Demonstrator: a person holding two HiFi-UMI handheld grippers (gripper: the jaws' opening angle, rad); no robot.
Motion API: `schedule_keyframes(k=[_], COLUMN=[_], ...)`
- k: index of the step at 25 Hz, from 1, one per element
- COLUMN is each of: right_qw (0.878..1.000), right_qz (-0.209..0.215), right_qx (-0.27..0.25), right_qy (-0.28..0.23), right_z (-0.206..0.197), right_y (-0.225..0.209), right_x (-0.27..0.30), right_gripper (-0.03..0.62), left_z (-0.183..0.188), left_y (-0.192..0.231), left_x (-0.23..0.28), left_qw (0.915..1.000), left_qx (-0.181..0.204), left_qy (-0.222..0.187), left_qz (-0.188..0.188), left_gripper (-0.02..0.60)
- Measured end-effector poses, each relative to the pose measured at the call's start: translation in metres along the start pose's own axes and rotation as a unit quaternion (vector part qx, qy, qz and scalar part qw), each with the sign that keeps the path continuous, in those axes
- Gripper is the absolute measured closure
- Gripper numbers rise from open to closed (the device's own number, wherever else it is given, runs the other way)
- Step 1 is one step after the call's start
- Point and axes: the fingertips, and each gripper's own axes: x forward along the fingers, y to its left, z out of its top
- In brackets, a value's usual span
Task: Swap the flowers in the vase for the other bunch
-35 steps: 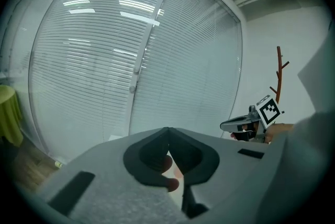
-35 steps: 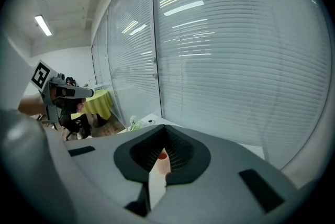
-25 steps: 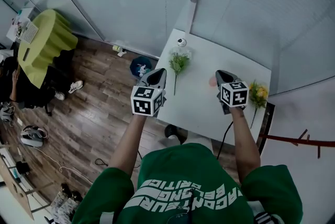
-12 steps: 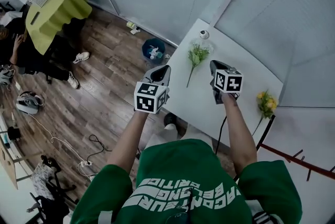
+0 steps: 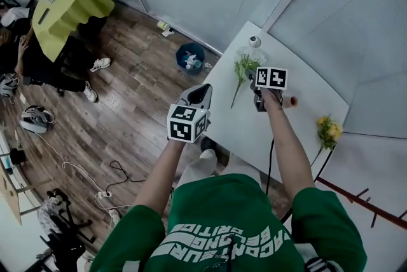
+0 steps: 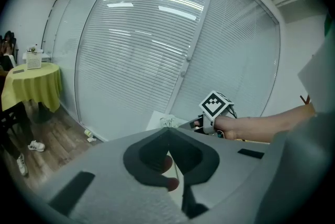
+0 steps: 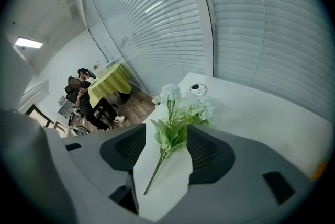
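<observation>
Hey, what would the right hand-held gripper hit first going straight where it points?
Probably the white-flowered bunch on the table, lined up between the open jaws of the right hand-held gripper; depth unclear.

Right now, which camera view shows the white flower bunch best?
The right gripper view: the white flower bunch lies close and central, blossoms, leaves and stem all clear. The head view shows it small, from above. The left gripper view shows only a faint pale speck.

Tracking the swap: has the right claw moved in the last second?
Yes. The right claw went from beside the yellow bunch to the white bunch; its jaws just opened around it.
</observation>
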Motion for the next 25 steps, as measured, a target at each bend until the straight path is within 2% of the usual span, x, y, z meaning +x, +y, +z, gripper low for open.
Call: schedule_keyframes(k=[7,13,19,25], right_qw=[0.997,0.990,0.984,0.992], right_qz=[-0.029,-0.070,-0.107,-0.081], right_qx=[0.027,-0.011,-0.041,-0.013], right_qy=[0.073,0.121,0.136,0.101], right_z=[-0.005,-0.016,-0.020,-0.016], right_y=[-0.024,-0.033,-0.032,-0.027], right_x=[0.069,0.099,0.118,0.121], right_gripper=[0.365,0.367,0.382,0.449], left_z=[0.002,-0.003,-0.022,-0.034], left_y=[0.010,0.007,0.017,0.024], left_x=[0.012,0.018,0.017,0.011], left_qw=[0.9999,0.9998,0.9994,0.9989], left_qx=[-0.008,-0.017,-0.021,-0.025], left_qy=[0.003,0.009,0.024,0.033], left_qz=[0.009,0.011,0.016,0.019], left_gripper=[0.572,0.572,0.572,0.572])
